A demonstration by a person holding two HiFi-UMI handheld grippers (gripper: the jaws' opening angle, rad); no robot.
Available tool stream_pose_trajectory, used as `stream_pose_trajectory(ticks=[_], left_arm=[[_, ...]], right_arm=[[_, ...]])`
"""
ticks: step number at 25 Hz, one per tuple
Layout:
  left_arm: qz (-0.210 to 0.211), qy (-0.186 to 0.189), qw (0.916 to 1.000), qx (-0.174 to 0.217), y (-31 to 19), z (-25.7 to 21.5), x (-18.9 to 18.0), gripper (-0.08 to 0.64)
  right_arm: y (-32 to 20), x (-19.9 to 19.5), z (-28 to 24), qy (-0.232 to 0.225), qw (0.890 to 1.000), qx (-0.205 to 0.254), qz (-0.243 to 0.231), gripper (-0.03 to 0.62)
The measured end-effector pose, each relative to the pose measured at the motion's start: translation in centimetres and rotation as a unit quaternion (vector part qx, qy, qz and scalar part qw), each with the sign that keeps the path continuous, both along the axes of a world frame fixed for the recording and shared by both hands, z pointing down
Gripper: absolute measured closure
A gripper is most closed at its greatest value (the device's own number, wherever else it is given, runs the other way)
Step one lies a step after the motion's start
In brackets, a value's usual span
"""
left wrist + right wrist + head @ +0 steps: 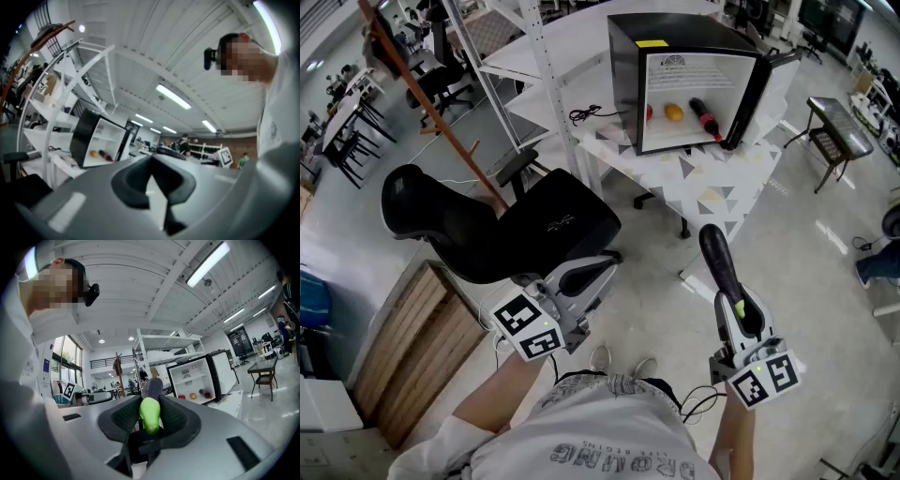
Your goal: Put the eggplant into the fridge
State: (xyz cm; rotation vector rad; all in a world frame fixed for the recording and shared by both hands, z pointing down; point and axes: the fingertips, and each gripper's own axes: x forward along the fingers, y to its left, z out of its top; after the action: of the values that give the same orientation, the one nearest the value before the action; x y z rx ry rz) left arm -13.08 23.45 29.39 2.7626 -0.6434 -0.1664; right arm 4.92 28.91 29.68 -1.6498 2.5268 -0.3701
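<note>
Closest in the head view, white shirt (pixel 600 441) at the bottom edge, then both grippers held level over pale floor (pixel 806 272). Left gripper (pixel 595 272) beside a black office chair (pixel 516 225); right gripper (pixel 741 317) clamped on the eggplant (pixel 717 258), purple body reaching well past the fingertips toward the fridge (pixel 623 84). Fridge well beyond both, door swung open, standing on a white table (pixel 712 173) with a triangle pattern; small red and orange items and a dark bottle-shaped thing inside. Slatted wooden panel (pixel 412 347) off to the left. Next, left gripper view: dark pads (pixel 129 185) closed together at the tips, nothing between them, fridge far ahead and left of them, white rack (pixel 47 112) beside it. Lastly, right gripper view: pads (pixel 124 416) pressed on the eggplant's green stem end, purple body jutting forward beyond them, open fridge ahead to their right under strip lights (pixel 208 263).
</note>
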Motion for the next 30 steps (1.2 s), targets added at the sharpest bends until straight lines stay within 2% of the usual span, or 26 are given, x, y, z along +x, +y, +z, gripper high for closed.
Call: stream_pose_trajectory(ticks=[7,13,18,30], left_arm=[[-0.003,-0.001,1.0000,-0.001,-0.3,0.1,1.1,0.554],[-0.010,-0.010,0.9999,-0.004,0.1,0.6,2.6,0.554],[-0.015,-0.014,0.9997,-0.009,0.6,1.1,4.9,0.554],[-0.034,-0.011,0.9993,-0.007,0.9,1.8,10.4,0.554]], right_arm=[[-0.7,1.1,0.2,0.006,1.000,-0.004,0.002,0.474],[-0.6,3.4,0.5,-0.010,1.000,-0.004,0.006,0.474],[-0.4,5.8,0.8,-0.028,1.000,-0.006,-0.001,0.474],[-0.4,11.5,1.8,-0.023,0.999,-0.009,-0.021,0.474]])
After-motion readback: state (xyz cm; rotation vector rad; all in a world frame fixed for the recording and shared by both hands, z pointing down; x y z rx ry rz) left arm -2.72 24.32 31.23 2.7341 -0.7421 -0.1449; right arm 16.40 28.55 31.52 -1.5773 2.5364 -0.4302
